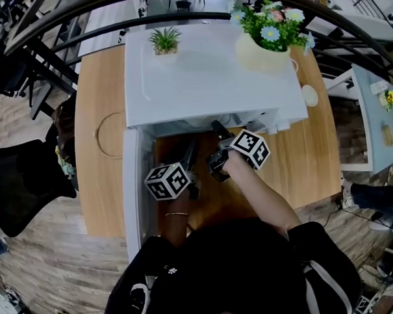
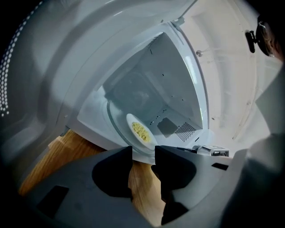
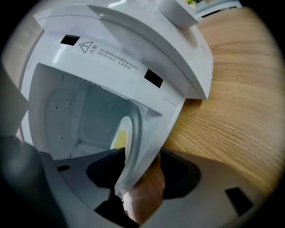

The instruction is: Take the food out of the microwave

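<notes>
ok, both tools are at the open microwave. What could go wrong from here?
1. The plate lies flat on the glass turntable. A tool closing on its rim may catch both, or tip the yellow food off.
2. The right tool, jaws apart, sits right at the microwave's front frame. Pushing in from there could strike the frame.

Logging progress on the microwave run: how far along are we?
Done: the microwave door is open. In hand: nothing. The left gripper and right gripper are at the opening, jaws apart, gripping nothing. Left: the plate of yellow food sits inside, not yet gripped or lifted out.
</notes>
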`<move>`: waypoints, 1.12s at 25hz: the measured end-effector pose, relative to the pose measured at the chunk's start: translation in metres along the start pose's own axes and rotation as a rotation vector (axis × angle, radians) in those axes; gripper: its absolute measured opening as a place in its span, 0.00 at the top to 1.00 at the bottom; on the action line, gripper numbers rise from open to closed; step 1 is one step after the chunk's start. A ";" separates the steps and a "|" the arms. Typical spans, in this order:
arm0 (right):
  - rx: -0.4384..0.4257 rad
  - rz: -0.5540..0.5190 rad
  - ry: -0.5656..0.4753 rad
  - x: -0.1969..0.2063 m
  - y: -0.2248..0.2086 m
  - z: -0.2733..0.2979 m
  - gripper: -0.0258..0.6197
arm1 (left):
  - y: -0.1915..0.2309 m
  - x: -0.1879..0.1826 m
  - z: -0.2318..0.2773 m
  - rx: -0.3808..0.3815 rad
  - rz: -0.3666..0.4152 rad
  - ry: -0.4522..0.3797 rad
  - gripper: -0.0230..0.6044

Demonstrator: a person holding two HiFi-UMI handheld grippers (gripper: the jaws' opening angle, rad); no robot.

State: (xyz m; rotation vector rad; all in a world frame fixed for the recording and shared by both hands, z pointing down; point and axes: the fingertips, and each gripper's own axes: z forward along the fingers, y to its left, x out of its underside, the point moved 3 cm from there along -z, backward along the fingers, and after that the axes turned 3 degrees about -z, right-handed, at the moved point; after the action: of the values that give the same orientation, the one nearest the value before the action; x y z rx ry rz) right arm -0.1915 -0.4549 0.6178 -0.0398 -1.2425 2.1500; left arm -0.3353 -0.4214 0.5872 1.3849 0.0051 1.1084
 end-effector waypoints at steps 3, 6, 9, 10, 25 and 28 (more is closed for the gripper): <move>-0.002 0.032 -0.005 -0.003 0.003 0.000 0.60 | -0.003 0.002 0.003 0.004 -0.003 0.008 0.75; 0.000 0.057 -0.010 -0.001 0.007 0.004 0.59 | -0.002 0.000 0.003 0.011 -0.004 0.010 0.75; 0.032 0.066 -0.020 0.000 0.006 0.007 0.58 | -0.003 0.001 0.002 0.015 -0.005 0.015 0.75; 0.043 0.064 -0.021 0.001 0.006 0.007 0.59 | -0.004 0.002 0.001 0.015 -0.005 0.018 0.75; -0.053 0.041 -0.032 0.005 0.012 -0.010 0.90 | -0.009 0.002 0.003 0.026 -0.013 0.023 0.75; -0.084 0.076 -0.023 0.006 0.010 -0.012 0.91 | -0.008 0.005 0.006 0.026 -0.027 0.033 0.74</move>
State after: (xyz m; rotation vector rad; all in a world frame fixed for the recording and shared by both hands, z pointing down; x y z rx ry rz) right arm -0.1978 -0.4456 0.6049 -0.0998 -1.3638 2.1672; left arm -0.3242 -0.4211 0.5853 1.3860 0.0622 1.1123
